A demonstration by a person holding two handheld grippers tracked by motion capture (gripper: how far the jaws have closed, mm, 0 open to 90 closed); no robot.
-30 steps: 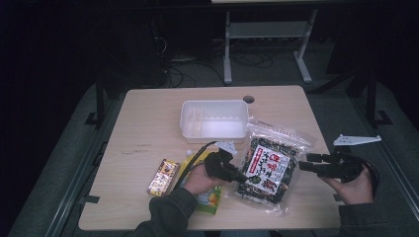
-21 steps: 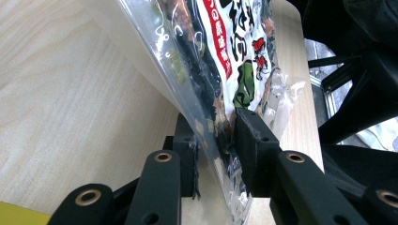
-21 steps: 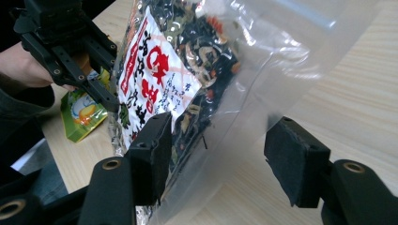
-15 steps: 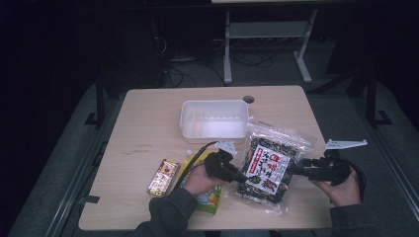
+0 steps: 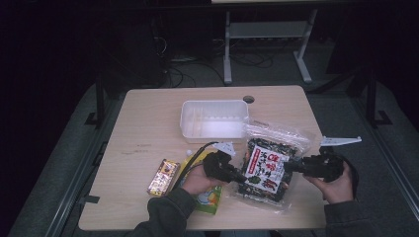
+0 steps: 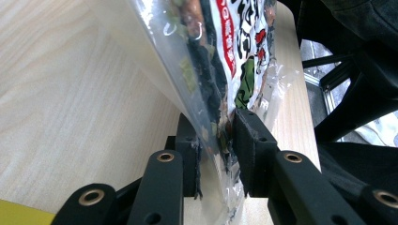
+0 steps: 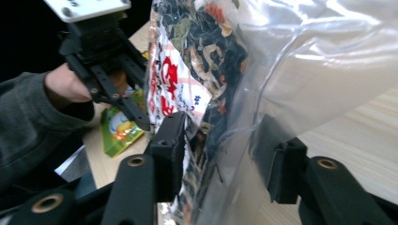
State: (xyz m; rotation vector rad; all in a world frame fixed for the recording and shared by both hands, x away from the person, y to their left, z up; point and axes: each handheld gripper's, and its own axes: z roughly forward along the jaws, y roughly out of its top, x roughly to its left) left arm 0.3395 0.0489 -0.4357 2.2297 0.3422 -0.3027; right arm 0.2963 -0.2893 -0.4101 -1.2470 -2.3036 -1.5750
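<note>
A clear bag of dark seaweed snack point(image 5: 267, 168) with a red and white label lies at the table's front right, its left edge lifted. My left gripper point(image 5: 243, 177) is shut on that left edge; in the left gripper view the pads point(image 6: 187, 154) pinch the bag point(image 6: 220, 47). My right gripper point(image 5: 286, 167) reaches in from the right. Its jaws have just been closing, with the bag's point(image 7: 202, 61) right edge between them. The right gripper point(image 7: 220, 136) still shows room at one pad point(image 7: 267, 154). The left gripper point(image 7: 136, 117) is visible beyond the bag.
A white plastic tub point(image 5: 214, 118) stands behind the bag at mid-table. A yellow snack bar point(image 5: 163, 177) lies front left, and a green and yellow packet point(image 5: 207, 200) lies under the left hand. The table's point(image 5: 148, 123) front edge is close to both hands.
My right gripper has moved left and slightly down to the bag's right edge, and its jaws now straddle that edge. The left gripper and the bag's held edge have stayed put.
</note>
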